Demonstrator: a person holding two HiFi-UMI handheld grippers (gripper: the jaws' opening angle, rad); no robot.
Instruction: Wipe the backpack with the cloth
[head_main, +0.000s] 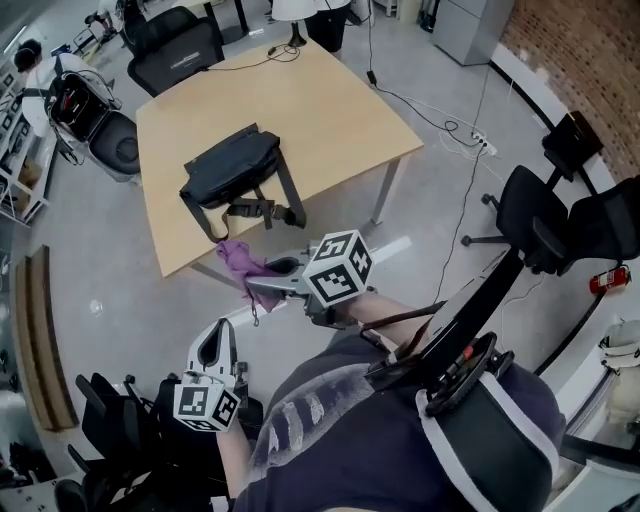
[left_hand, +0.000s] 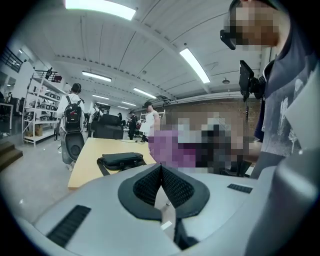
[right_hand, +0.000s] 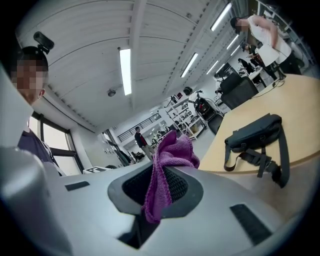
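Note:
A dark backpack (head_main: 232, 168) lies flat on the wooden table (head_main: 320, 110), straps trailing toward the near edge; it also shows as backpack (left_hand: 121, 160) and backpack (right_hand: 256, 134). My right gripper (head_main: 262, 287) is shut on a purple cloth (head_main: 240, 262), held just off the table's near edge, short of the backpack. The cloth (right_hand: 167, 167) bunches out between the jaws. My left gripper (head_main: 212, 342) hangs low beside my body, jaws closed together with nothing in them (left_hand: 161, 170).
Black office chairs (head_main: 175, 45) stand behind the table and at the right (head_main: 560, 215). A person with a backpack (head_main: 70, 95) stands at the far left by shelving. A power cable (head_main: 440, 125) runs across the floor.

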